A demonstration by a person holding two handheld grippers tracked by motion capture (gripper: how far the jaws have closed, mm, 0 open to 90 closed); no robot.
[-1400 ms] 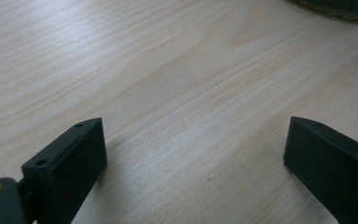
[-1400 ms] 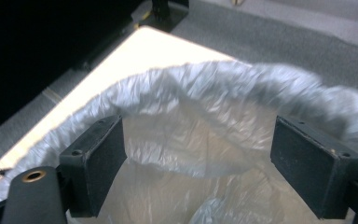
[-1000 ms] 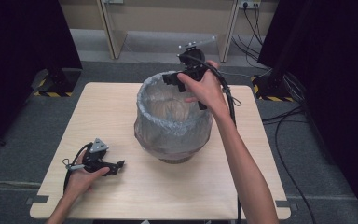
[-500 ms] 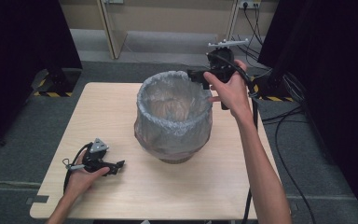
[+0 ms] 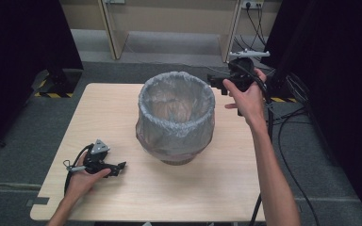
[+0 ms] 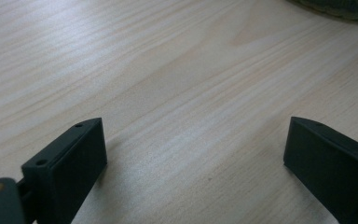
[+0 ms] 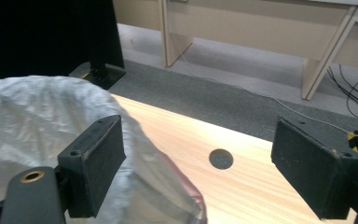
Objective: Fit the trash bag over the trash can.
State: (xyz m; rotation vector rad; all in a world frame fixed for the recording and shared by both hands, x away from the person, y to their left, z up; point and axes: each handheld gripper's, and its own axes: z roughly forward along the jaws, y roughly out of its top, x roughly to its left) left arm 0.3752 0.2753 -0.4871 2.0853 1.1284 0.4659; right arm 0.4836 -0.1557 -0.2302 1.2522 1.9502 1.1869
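Bin (image 5: 176,117) sits beside right gripper (image 5: 215,83) (fingers apart).

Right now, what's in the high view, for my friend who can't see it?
A bin lined with a clear plastic bag stands mid-table. The right gripper hovers open beside its far right rim; the left gripper rests open on the table's near left.

No readable text, labels, brands or numbers in any view.

The nearest thing to a sign is the yellow-and-black hazard striping (image 5: 53,94) on the floor, beyond the left hand-held gripper (image 5: 119,167) and off the far left corner of the desk (image 5: 122,117); it carries no words, as far as this soft view allows.
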